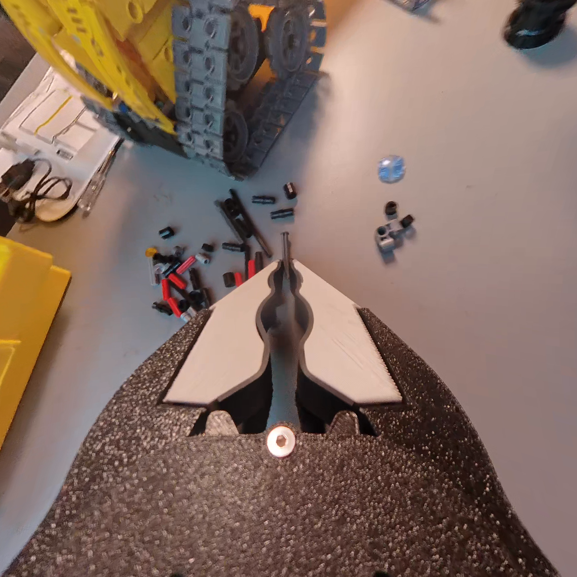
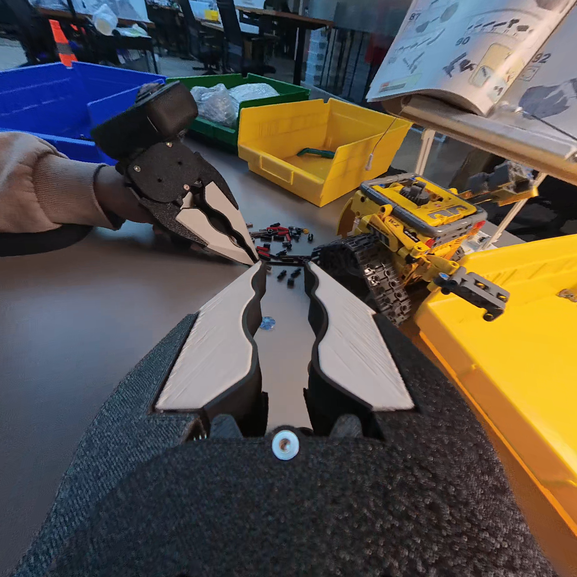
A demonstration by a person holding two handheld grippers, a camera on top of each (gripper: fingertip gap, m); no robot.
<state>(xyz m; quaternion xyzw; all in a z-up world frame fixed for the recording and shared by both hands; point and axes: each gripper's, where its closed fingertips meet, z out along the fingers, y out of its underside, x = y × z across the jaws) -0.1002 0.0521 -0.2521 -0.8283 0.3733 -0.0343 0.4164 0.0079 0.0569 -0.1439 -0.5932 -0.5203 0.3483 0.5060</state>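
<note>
The left gripper (image 1: 285, 265) had its jaws pinched on a thin dark axle (image 1: 285, 246) above the scattered pins (image 1: 193, 278) on the table (image 1: 452, 281), while the right gripper (image 2: 284, 265), jaws spread and empty, hovered beside the yellow tracked model (image 2: 406, 231).

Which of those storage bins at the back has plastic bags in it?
The green bin, between the blue bin and the yellow bin; it holds clear plastic bags.
</note>
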